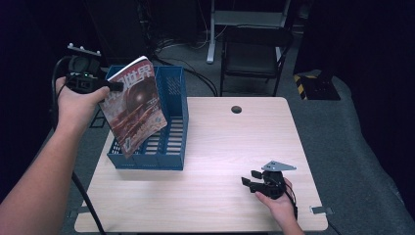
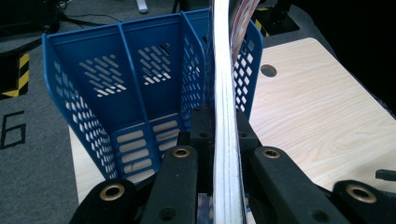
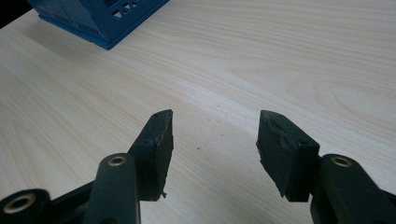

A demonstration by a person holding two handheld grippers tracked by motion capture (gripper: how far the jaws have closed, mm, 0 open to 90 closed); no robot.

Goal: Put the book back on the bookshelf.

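1. High view: left tongs (image 1: 113, 86) clamped on the edge of a magazine (image 1: 136, 105), held tilted in the air above the blue file rack (image 1: 171, 147) at the left of the table (image 1: 220, 196)
2. Left gripper view: the tongs pinch the magazine's page edge (image 2: 225, 140), which lines up near the rack's right-hand divider (image 2: 205, 70)
3. Right tongs (image 1: 252, 180) rest low on the table near the front right, jaws apart, nothing between them (image 3: 215, 135)
4. Step in hand looks like slotting the magazine into the rack; to do it well, stand it upright first, aim the lower corner into one slot between dividers, lower it steadily, keep the grip tight until the bottom edge sits on the rack floor
5. Right tongs could brace the rack if it slides
6. Hard to make out: which slot is aimed at, the magazine covers part of the rack; cover text is blurred; the magazine's top is cut off in the left gripper view; the room behind is dark
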